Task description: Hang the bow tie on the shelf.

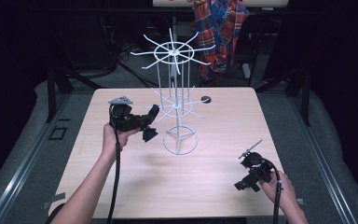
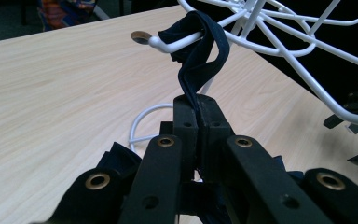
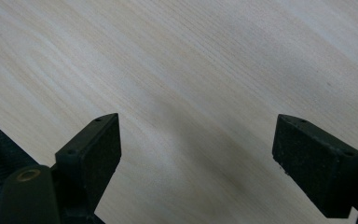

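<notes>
Light wood table (image 1: 214, 186), dark room, plaid cloth (image 1: 221, 32) behind. White wire rack (image 1: 179, 107) mid-table. Left tongs (image 2: 196, 109) raised, clenched on dark fabric strap (image 2: 200, 51) draped over rack hook. Right tongs (image 3: 196, 158) released, low over table.

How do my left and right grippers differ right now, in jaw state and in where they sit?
The left gripper is shut on a dark strap looped over a peg of the white wire rack; the right gripper is open with nothing between its jaws. The left is raised beside the rack; the right sits low over the bare wooden table, near its front right corner. Both are black and hand-held.
</notes>
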{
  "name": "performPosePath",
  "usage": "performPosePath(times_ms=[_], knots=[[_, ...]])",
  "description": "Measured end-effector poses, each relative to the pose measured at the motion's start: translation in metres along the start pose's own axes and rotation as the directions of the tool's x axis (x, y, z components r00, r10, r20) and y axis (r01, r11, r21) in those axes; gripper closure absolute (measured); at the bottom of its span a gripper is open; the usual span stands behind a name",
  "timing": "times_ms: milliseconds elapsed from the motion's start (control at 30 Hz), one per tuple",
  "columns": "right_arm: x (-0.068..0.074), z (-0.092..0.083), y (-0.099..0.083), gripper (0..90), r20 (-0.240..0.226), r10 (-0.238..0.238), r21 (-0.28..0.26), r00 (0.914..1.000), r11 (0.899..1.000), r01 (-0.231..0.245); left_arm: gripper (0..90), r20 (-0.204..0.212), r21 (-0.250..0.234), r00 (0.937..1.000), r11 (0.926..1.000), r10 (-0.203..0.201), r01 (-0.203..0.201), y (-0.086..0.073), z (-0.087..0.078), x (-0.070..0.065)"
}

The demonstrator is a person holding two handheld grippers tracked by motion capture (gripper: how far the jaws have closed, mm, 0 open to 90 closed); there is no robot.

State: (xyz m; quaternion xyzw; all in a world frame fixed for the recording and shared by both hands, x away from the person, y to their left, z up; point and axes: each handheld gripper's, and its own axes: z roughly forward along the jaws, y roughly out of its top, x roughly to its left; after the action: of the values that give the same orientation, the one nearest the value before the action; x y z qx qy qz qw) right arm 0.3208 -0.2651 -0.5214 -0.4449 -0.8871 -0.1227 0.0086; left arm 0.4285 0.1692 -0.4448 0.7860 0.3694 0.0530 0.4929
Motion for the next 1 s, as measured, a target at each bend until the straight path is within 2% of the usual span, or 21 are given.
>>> performPosePath(times_ms=[400,467,1000], knots=[[0.0,0.0,0.0,15.2,-0.001,0.001,0.004,1.0,1.0,-0.001,87.4,0.014,0.02,0.9999,0.9997,0.01,-0.01,0.001,0.01,-0.004],[0.0,0.001,0.0,15.2,-0.007,0.002,0.002,1.0,1.0,-0.002,87.4,0.019,0.025,0.9998,0.9997,0.002,-0.002,0.0,0.011,-0.004],[0.0,0.001,0.0,15.2,-0.008,0.003,-0.003,1.0,1.0,-0.003,84.7,0.003,0.038,1.0,0.9993,-0.001,0.001,-0.004,0.017,-0.002]])
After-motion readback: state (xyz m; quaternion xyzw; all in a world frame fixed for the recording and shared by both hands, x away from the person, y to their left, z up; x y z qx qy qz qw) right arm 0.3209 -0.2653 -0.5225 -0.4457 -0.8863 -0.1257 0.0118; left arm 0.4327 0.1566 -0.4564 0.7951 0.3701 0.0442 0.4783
